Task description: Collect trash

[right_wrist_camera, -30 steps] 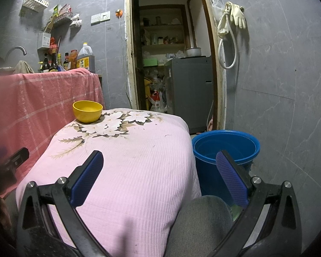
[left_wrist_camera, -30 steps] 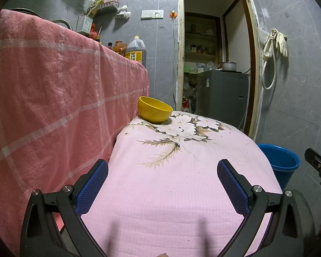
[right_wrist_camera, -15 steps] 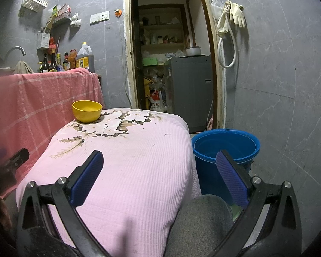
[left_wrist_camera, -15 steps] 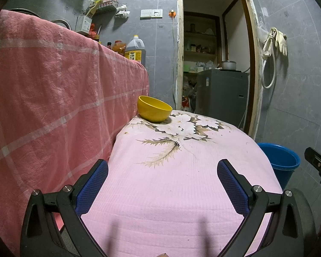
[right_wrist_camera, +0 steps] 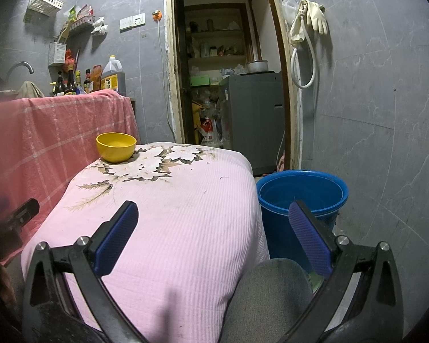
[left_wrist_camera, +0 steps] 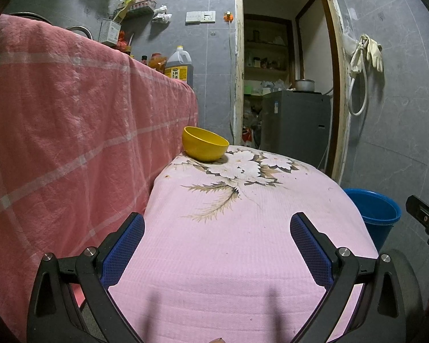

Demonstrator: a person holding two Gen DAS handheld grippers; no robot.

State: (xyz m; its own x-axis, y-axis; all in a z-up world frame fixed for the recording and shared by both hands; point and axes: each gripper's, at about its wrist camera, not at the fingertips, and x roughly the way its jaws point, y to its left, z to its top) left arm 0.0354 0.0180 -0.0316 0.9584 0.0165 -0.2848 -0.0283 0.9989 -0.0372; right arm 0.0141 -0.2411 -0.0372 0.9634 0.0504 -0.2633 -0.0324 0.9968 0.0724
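The round yellow plastic bowl (left_wrist_camera: 205, 144) is seen at the far left corner of the pink flowered tablecloth (left_wrist_camera: 228, 251), straight ahead of the empty, wide-open left gripper (left_wrist_camera: 217, 247) and left of the equally open right gripper (right_wrist_camera: 214, 235).

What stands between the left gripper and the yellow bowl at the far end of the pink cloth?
Nothing visible does. The left gripper is open over bare pink cloth, and only flat floral fabric lies up to the yellow bowl. The red checked cloth hangs beside this path, not across it.
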